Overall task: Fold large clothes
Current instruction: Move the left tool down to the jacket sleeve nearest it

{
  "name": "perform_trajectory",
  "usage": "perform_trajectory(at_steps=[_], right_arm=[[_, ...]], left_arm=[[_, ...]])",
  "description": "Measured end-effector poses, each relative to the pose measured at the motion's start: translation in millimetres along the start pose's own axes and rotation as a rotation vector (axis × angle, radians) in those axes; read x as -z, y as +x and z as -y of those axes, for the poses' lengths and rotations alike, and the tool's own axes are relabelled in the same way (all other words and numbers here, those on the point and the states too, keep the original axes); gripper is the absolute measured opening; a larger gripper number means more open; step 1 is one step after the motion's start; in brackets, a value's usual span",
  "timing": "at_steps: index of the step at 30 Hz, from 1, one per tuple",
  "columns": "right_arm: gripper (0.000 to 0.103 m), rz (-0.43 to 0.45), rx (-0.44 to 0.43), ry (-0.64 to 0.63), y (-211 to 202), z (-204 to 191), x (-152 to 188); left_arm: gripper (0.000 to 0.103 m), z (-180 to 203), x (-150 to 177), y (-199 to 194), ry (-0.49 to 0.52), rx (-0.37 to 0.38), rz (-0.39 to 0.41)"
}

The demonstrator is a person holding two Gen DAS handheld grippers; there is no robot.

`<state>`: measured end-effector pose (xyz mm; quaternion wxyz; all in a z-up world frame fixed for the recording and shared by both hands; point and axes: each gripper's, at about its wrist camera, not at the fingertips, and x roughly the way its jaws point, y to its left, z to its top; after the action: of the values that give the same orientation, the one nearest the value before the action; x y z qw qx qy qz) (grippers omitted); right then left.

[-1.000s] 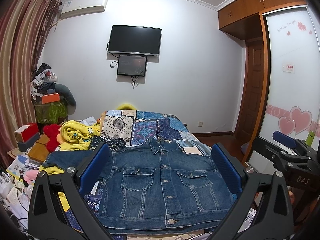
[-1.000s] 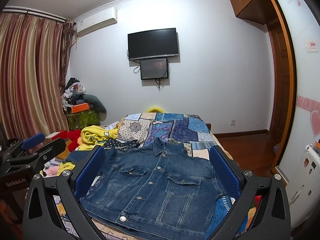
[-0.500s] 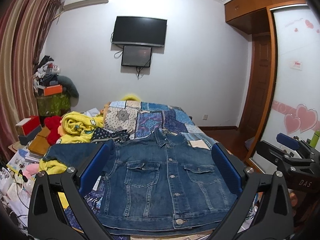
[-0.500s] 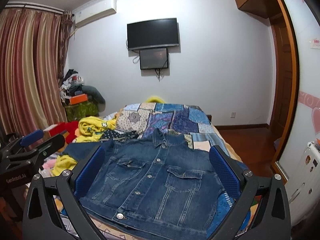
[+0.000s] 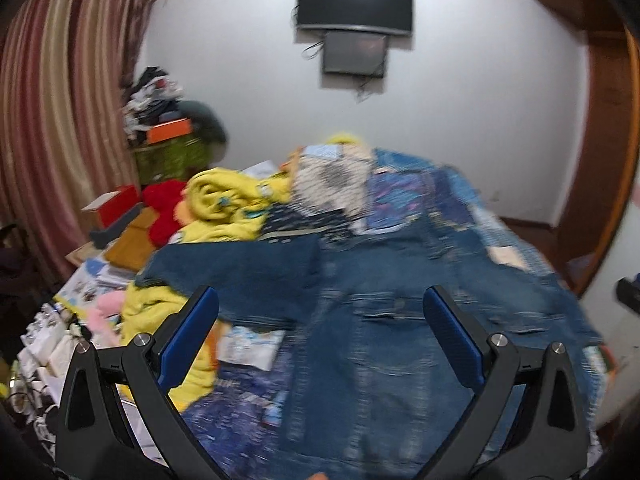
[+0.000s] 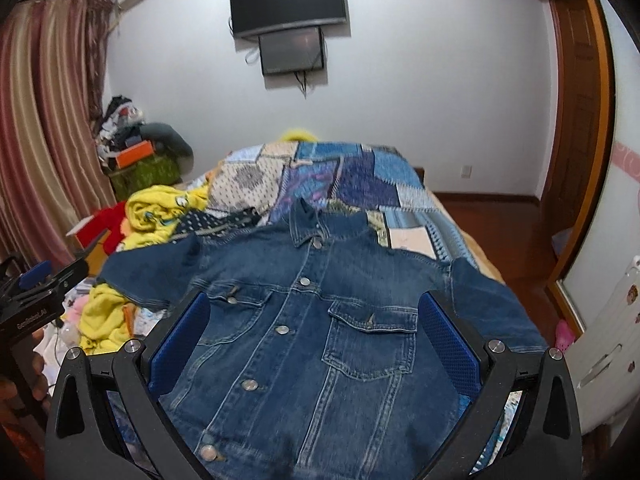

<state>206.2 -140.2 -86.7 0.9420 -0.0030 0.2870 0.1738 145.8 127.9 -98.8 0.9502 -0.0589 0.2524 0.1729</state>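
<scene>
Denim jacket [image 6: 320, 320] flat on bed | beneath right gripper [image 6: 316, 344] | jaws apart

Left wrist view, motion-blurred. We see the left gripper [image 5: 320, 316] with its blue-padded fingers [image 5: 192, 336] spread wide, holding nothing, above the denim jacket [image 5: 380, 340]. Jacket lies flat, front up, on the patchwork quilt [image 5: 420, 196]; one sleeve extends left toward the yellow blanket [image 5: 216, 200]. A wall-mounted TV [image 5: 354, 4] sits beyond.
</scene>
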Motion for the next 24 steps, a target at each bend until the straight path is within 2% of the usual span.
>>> perform_trajectory(at_steps=[2, 6, 10, 15, 20, 24], right_arm=[[0.103, -0.022, -0.003, 0.004, 15.4, 1.9, -3.7], [0.103, -0.074, -0.011, 0.006, 48.1, 4.1, -12.4], [0.103, -0.127, -0.001, -0.022, 82.3, 2.0, -15.0], [0.103, -0.224, -0.001, -0.057, 124.9, -2.4, -10.7], [0.103, -0.307, -0.010, -0.061, 157.0, 1.3, -3.8], [0.103, -0.351, -0.020, -0.014, 170.4, 9.0, 3.5]], left_arm=[[0.103, -11.3, 1.7, 21.0, 0.003, -0.039, -0.026], [0.103, -33.7, 3.8, 60.3, -0.005, -0.029, -0.087], [0.103, -65.3, 8.9, 100.4, -0.068, -0.011, -0.150], [0.103, -122.0, 24.0, 158.2, -0.217, 0.024, -0.263], [0.103, -182.3, 51.7, 220.0, -0.395, 0.072, -0.423], [0.100, -212.4, 67.5, 253.2, -0.494, 0.080, -0.479]])
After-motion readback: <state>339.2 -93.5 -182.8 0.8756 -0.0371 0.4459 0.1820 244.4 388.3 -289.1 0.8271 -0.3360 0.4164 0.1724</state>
